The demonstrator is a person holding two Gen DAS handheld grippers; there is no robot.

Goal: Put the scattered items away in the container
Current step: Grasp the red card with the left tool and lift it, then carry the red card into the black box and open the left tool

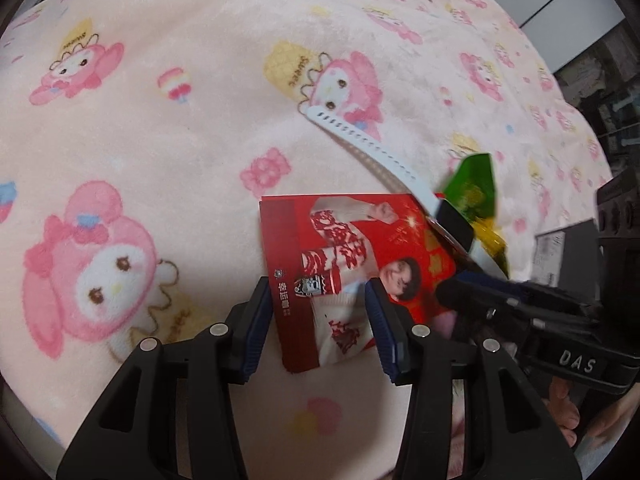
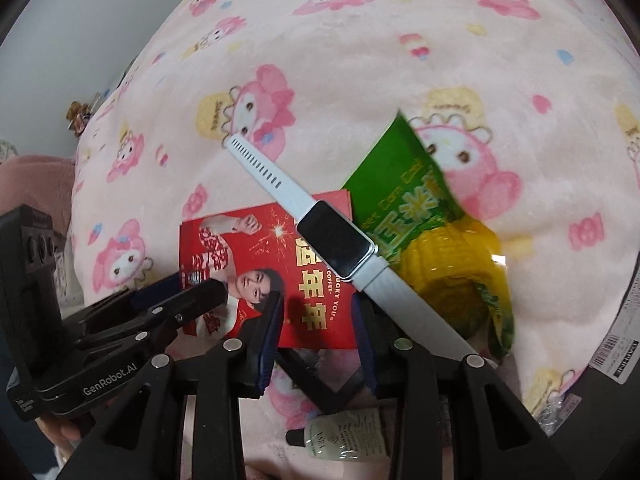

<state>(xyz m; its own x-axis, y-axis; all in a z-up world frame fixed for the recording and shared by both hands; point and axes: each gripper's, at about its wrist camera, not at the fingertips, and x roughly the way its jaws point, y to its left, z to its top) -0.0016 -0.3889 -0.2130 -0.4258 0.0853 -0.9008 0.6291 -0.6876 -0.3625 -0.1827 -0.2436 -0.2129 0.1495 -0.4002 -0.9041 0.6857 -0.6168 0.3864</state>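
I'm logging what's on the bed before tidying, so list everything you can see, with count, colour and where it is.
blanket: one, pink with cartoon rabbit print, under everything
red packet: one, red with a printed figure, flat on the blanket at centre
smartwatch: one, white strap and black screen, lying across the red packet and the corn pack
corn pack: one, green and yellow, right of the red packet
small bottle: one, clear with a black cap, at the near edge below the right gripper
labelled dark object: one, white barcode label, far right; cannot identify
left gripper: black, jaws straddling the red packet's near end
right gripper: black, jaws apart over the red packet's lower edge
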